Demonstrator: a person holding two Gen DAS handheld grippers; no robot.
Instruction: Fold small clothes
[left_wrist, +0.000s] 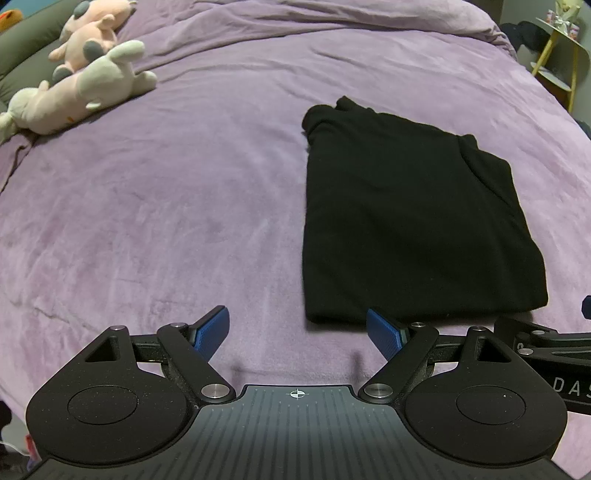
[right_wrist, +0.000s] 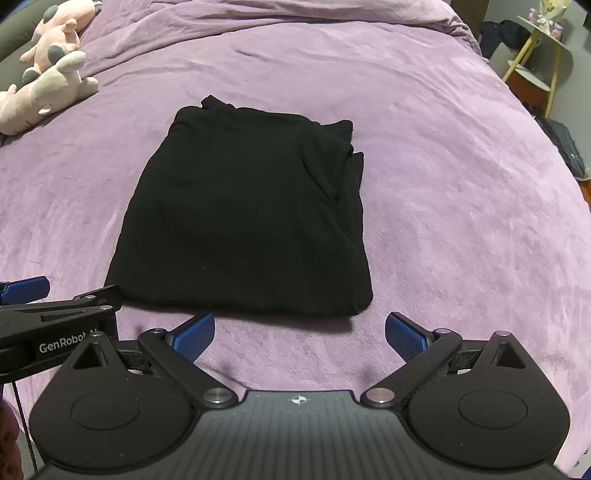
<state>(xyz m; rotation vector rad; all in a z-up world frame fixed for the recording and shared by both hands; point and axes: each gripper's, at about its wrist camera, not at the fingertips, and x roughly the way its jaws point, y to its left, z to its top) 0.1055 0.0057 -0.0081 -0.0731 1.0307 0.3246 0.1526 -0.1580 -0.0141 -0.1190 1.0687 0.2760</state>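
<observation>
Purple plush bedspread (right_wrist: 443, 147) covers the whole work surface; two plush toys (left_wrist: 81, 85) lie at its far left corner, and a yellow-legged side table (right_wrist: 535, 55) stands off the far right edge.

Black garment (right_wrist: 243, 206) lies flat near the bed's middle, already a compact rectangle, layered edges stacked along its right side. Near hem just ahead of both tools, not touching either.

Left gripper (left_wrist: 297, 334): blue pads spread wide, nothing between them, low over the bedspread beside the garment's near left corner. Right gripper (right_wrist: 299, 334): pads likewise apart and empty, in front of the near hem toward the right corner.

Judgement: one more fold, near hem to far edge, looks like the step in hand; it may equally be finished.

To do it well:
- Take each near corner with one tool, and pinch every layer, since the right side is several layers thick.
- Close on cloth only; the plush bedspread could get caught.
- Lift both corners level and together, and carry them straight away from you.
- Lay hem on far edge, then release.
</observation>
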